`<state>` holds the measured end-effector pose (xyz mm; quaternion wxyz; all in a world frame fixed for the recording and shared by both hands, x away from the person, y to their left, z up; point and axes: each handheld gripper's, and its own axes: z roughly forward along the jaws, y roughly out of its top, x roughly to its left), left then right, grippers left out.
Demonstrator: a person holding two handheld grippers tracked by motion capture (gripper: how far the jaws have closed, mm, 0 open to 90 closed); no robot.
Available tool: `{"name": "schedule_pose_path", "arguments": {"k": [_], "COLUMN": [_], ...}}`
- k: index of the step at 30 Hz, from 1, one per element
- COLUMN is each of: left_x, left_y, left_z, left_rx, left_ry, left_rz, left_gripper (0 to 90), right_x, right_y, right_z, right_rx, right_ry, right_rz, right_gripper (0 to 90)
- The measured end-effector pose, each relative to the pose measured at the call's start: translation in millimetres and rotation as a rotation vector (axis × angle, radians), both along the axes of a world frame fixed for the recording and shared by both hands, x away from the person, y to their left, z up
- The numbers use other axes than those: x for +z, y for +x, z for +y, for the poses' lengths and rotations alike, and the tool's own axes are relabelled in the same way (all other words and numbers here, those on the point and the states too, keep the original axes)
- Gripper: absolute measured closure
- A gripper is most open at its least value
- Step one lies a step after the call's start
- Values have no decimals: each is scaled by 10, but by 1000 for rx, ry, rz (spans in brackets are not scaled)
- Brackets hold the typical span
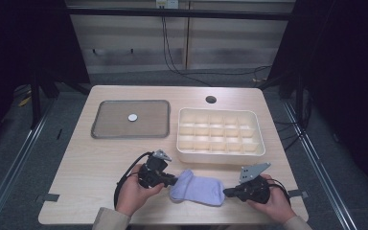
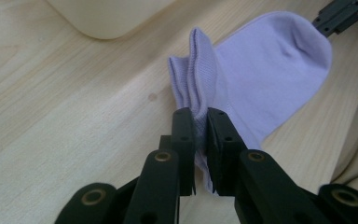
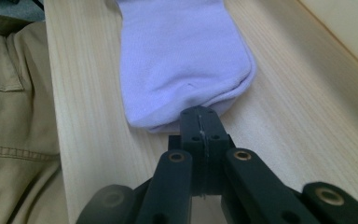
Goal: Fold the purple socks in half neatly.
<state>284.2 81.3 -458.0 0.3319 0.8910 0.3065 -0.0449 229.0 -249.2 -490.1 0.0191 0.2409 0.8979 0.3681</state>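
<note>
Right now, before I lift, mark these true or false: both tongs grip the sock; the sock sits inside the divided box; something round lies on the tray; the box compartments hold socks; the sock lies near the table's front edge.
1. Both tongs, left tongs and right tongs, grip the lilac sock: true.
2. The sock sits in the divided box: false, it lies on the table in front of it.
3. A round white disc lies on the tray: true.
4. The compartments hold socks: false, they look empty.
5. The sock lies near the front edge: true.
</note>
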Motion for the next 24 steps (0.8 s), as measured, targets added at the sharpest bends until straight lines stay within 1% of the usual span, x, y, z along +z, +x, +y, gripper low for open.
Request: {"name": "schedule_pose_path", "arguments": {"k": [1,3,6,7,8,9,10,11,12,13,14,15,17,18,20,23,24], "left_x": [6,27,44,55,63,87,87,90,100,104,111,117,126,124,130,126,137], "left_y": [-1,-1,-4,0,-9,-9,-9,-23,-20,-29,-24,-31,-30,-38,-36,-43,-36], "left_z": [-4,-15,-32,-30,-41,-45,-45,-59,-60,-70,-70,-81,-94,-111,-129,-163,-159], "left_rx": [-5,-15,-12,-24,-15,-29,-29,-11,-22,-13,-34,-31,-45,-37,-48,-51,-68], "left_ry": [-3,3,-7,0,-9,-4,-4,-19,-12,-18,-11,-7,-1,-11,3,-6,14], "left_rz": [0,3,8,6,9,7,7,12,11,19,13,10,6,8,10,14,12], "left_gripper": [821,821,822,822,821,822,822,822,821,821,821,821,821,821,821,821,822], "right_x": [-2,-3,-4,-4,-4,-4,-5,-5,-9,-9,-10,-11,-14,-16,-21,-16,-17], "right_y": [0,-4,-1,-1,0,-1,-2,-2,-2,-2,1,2,3,4,5,3,7], "right_z": [3,9,21,21,23,29,32,32,39,39,39,43,46,47,51,54,53], "right_rx": [0,-1,3,3,4,2,3,3,4,4,8,7,7,9,10,9,11], "right_ry": [-2,-4,-7,-7,-7,-7,-8,-8,-7,-7,-7,-5,-5,-5,-7,-9,-8], "right_rz": [0,6,-1,-1,-1,3,4,4,3,3,0,2,7,9,10,10,5], "right_gripper": [900,900,900,900,900,900,900,900,900,900,900,900,900,900,900,900,900]}}
